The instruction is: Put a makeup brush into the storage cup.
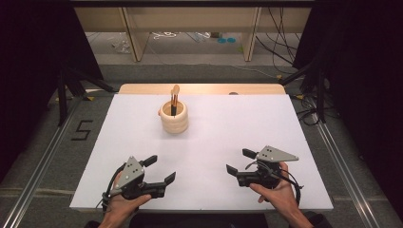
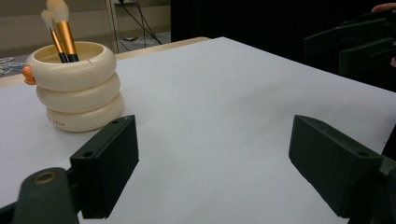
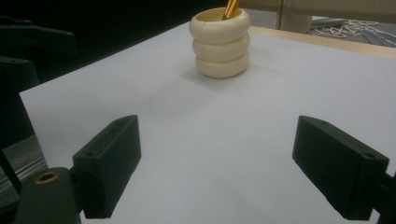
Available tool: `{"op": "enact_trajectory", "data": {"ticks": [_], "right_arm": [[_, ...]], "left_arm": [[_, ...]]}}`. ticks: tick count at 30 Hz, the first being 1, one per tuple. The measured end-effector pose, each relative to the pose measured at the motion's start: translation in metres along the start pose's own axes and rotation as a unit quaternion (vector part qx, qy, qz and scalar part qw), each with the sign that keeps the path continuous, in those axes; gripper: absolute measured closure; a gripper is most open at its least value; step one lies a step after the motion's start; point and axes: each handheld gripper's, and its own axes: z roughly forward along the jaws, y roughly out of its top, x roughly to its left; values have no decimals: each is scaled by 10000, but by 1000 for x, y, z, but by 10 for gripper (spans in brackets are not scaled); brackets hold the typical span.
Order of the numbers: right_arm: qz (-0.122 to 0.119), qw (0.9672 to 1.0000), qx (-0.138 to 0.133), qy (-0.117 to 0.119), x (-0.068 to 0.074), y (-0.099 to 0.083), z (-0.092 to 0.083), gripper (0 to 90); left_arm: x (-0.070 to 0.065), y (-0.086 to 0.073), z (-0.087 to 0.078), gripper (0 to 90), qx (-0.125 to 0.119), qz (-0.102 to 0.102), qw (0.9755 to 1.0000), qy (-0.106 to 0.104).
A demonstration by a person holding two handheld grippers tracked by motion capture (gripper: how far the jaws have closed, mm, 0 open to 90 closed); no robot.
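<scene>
Brushes [image 2: 61, 29] are what you will be handling, but start from your tools: your left gripper [image 1: 160, 171] and right gripper [image 1: 239, 161] both rest near the table's [image 1: 237, 123] front edge, jaws spread wide, holding nothing. Well ahead, toward the far edge, the brushes stand upright in a cream ringed cup [image 1: 174, 117]. They look light, thin and stiff, with soft tips; pinch one by its gold handle [image 2: 67, 37]. The cup seems smooth and may tip or slide.

White table [image 1: 237, 128] on wooden top; grey floor [image 1: 190, 71] with cables [image 1: 280, 47]; pale wooden frame legs [image 1: 135, 40] beyond; black drapes [image 1: 361, 71] both sides.
</scene>
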Motion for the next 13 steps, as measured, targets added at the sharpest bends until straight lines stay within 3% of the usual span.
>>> {"op": "enact_trajectory", "data": {"ticks": [3, 13], "right_arm": [[-7, 10000, 28, -33, 2, -3, -3, 162], [-42, 10000, 16, -42, 2, -7, -4, 162]], "left_arm": [[-3, 0, -1, 158, 36, 161, 9999, -18], [-1, 0, 0, 158, 28, 41, 10000, -4]]}}
